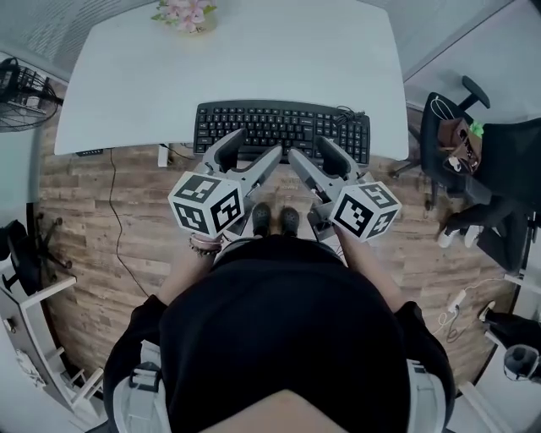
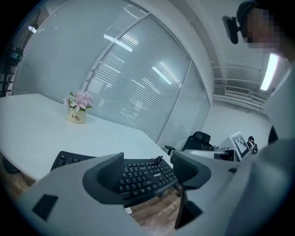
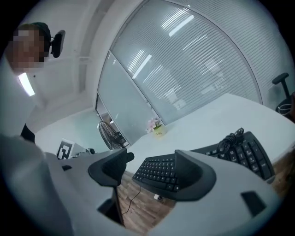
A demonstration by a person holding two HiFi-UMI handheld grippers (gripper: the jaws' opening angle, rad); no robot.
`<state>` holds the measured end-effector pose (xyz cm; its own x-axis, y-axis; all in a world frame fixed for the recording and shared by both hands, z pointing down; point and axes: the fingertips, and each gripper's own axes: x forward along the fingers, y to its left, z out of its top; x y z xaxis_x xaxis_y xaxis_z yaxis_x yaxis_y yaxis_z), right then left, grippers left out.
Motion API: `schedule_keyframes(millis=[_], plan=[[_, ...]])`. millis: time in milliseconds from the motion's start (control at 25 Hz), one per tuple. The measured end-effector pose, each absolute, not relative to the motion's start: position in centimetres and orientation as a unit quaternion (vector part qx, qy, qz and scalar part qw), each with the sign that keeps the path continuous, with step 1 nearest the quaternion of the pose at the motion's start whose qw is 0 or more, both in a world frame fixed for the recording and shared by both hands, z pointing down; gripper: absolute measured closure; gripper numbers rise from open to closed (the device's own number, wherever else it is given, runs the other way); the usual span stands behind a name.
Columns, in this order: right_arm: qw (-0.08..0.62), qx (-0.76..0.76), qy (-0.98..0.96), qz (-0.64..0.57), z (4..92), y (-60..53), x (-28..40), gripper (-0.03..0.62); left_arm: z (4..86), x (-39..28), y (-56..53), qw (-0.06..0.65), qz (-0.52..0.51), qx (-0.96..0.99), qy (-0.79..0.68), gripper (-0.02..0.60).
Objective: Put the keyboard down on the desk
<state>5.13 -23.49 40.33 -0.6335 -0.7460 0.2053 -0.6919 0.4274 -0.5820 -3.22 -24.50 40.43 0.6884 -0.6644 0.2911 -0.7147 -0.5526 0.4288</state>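
A black keyboard [image 1: 282, 127] lies flat on the white desk [image 1: 237, 59], along its front edge, with its coiled cable [image 1: 351, 114] resting on its right end. My left gripper [image 1: 254, 145] hovers open just in front of the keyboard's left half, nothing between its fingers. My right gripper [image 1: 311, 150] is open too, in front of the right half. In the left gripper view the keyboard [image 2: 69, 159] shows between and beyond the spread jaws of the left gripper [image 2: 150, 170]. The right gripper view shows the keyboard [image 3: 242, 150] past the right gripper [image 3: 150, 169].
A small pot of pink flowers [image 1: 186, 14] stands at the desk's far edge. A black office chair [image 1: 482, 169] with bags is at the right, a fan [image 1: 21, 93] at the left. Wooden floor and the person's shoes [image 1: 275, 220] lie below the grippers.
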Motion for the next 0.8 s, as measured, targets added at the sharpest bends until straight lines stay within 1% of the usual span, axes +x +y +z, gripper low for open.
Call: schedule_keyframes(millis=[120,280,440,680,800], plan=[[0.052,-0.424,0.853,-0.299,38.7,-24.1,5.3,0.275,39.1,-3.1,-25.1,0.25,0.037,0.882,-0.397,0.244],[0.044,-0.437,0.864,-0.246,36.5,-25.1,5.9,0.275,37.9,-2.8,-26.4,0.223,0.035,0.887,-0.402,0.244],[0.059,-0.437,0.868,-0.227,34.6,-26.0,6.5,0.281,36.3,-2.3,-27.3,0.211,0.022,0.891,-0.401,0.244],[0.074,-0.442,0.872,-0.198,32.3,-26.6,6.7,0.32,33.8,-2.2,-28.3,0.189,0.0,0.899,-0.394,0.249],[0.08,-0.44,0.876,-0.183,31.5,-26.8,6.8,0.345,32.9,-2.0,-28.5,0.174,-0.006,0.904,-0.391,0.265]])
